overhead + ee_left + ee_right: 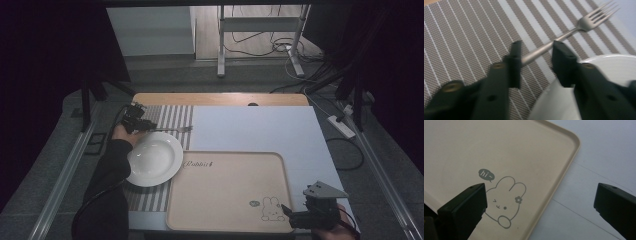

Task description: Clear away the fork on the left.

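Across the middle and lower part of the high view lies the pale table cover (260, 127), and on it, lower centre, the big beige tray (227, 192) with a printed rabbit (272, 209) near its lower right corner. At the left of that view a striped placemat (170, 117) runs from the upper left of the table down under the white plate (154, 159), a deep-rimmed dish that sits just left of the tray. The fork (172, 129) lies on the placemat just above the plate's upper rim, its tines pointing right toward the table cover. The left gripper (148, 127) sits at the fork's handle end; in the left gripper view the handle (541, 51) passes between the two black jaws, which stand partly closed around it, the left one right at the metal and the right one seeming a shade off, so I would not call it a firm grip yet. The right gripper (286, 210) hangs at the lower right of the high view over the tray's corner, jaws wide apart with nothing between them, the rabbit (502, 203) visible past the left jaw. As for handling, I judge the fork light, stiff and smooth, likely to slip or pivot if pinched off-centre; the flat mid-handle looks the best hold, with the pads squeezing its narrow sides, since the thin metal lies low on the mat.
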Tool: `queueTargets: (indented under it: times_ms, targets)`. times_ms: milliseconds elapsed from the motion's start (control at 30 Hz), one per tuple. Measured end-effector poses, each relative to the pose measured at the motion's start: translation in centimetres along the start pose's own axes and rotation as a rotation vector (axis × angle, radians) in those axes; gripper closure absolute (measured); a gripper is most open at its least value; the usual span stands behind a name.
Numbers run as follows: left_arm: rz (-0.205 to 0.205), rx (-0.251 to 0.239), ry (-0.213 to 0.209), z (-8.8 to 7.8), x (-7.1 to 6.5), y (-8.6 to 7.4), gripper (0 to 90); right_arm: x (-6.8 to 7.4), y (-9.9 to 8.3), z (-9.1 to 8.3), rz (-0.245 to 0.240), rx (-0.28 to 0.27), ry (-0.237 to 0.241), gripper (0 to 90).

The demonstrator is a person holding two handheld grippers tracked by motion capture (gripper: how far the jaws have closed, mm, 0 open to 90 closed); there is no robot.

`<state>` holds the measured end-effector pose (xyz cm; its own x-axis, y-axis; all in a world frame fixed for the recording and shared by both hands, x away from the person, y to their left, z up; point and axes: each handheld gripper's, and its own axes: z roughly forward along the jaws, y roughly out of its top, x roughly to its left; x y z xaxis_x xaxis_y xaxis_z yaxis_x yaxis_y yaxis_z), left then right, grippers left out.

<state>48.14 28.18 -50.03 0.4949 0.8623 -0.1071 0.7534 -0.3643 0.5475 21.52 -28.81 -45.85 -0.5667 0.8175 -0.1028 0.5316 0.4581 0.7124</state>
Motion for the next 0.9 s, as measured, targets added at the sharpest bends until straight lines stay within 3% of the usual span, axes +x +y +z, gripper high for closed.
queueTargets:
  times_ms: [133,300,500,567,667,900]
  targets:
    - [0.006,0.032,0.019,0.8,0.5,0.5,88.1,0.0,0.0,0.0,0.0,-0.001,0.001,0.0]
    - [-0.004,0.085,0.038,2.0,1.0,1.1,88.9,0.0,0.0,0.0,0.001,-0.001,0.003,0.0]
    - [-0.006,0.137,0.09,3.1,1.6,1.4,88.9,-0.1,0.0,0.0,0.0,-0.003,0.005,0.0]
    - [-0.032,0.136,0.075,3.0,1.8,1.3,88.9,-0.1,0.0,-0.1,0.001,-0.003,0.006,0.0]
    - [-0.039,0.15,0.065,2.8,1.6,1.0,89.0,-0.1,0.0,-0.1,0.0,-0.002,0.005,0.0]
    - [-0.013,0.183,-0.012,2.0,1.2,0.1,88.9,0.0,0.0,0.0,-0.004,0.001,0.005,0.0]
